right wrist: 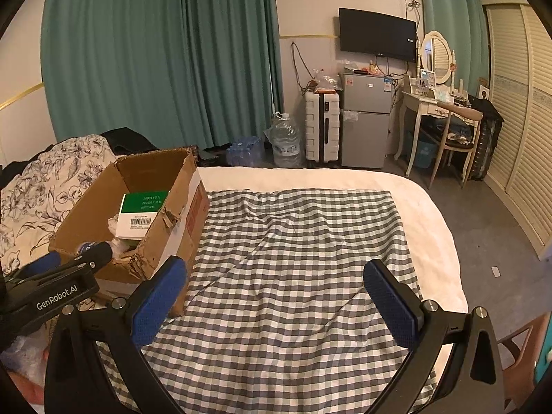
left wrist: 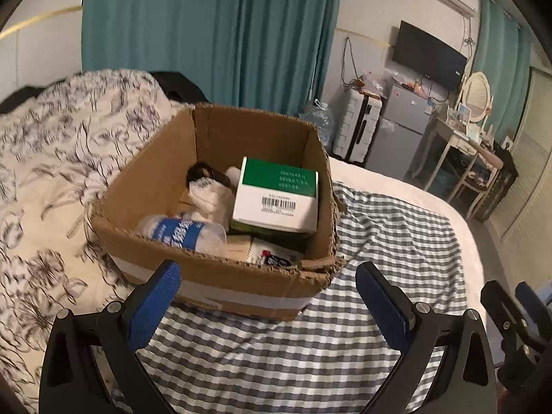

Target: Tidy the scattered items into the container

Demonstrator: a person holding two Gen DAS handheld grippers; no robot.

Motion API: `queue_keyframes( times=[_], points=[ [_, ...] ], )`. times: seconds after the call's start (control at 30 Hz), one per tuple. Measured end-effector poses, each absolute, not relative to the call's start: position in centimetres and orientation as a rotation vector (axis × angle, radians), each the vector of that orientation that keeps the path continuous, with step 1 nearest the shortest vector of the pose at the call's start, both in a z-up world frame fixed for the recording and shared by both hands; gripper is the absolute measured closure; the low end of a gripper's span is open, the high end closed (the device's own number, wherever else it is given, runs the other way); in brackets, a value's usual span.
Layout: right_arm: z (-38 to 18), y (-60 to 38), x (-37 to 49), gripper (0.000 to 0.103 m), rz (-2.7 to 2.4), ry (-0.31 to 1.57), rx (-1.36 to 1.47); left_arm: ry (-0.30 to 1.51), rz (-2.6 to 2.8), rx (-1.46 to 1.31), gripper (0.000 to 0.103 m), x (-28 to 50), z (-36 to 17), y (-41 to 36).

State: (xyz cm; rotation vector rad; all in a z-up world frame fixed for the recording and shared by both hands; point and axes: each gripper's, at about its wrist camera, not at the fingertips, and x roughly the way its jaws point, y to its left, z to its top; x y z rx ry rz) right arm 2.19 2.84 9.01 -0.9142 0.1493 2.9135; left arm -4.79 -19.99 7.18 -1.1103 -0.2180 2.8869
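Cardboard box (left wrist: 220, 276), torn rim, items inside

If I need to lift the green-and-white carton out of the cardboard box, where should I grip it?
Probably from above, across the short sides of the green-and-white carton. It lies tilted on top, label face up, near the right wall of the brown cardboard box. The open left gripper is nearest.
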Motion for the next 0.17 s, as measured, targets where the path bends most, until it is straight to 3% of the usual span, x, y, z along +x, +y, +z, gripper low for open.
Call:
queue_keyframes(
  times=[0.17],
  points=[
    [9.0,2.77,2.18,0.0,2.907,0.151,-0.921,-0.266,2.901,-1.122,0.0,-4.64,7.11,-20.52]
  ],
)
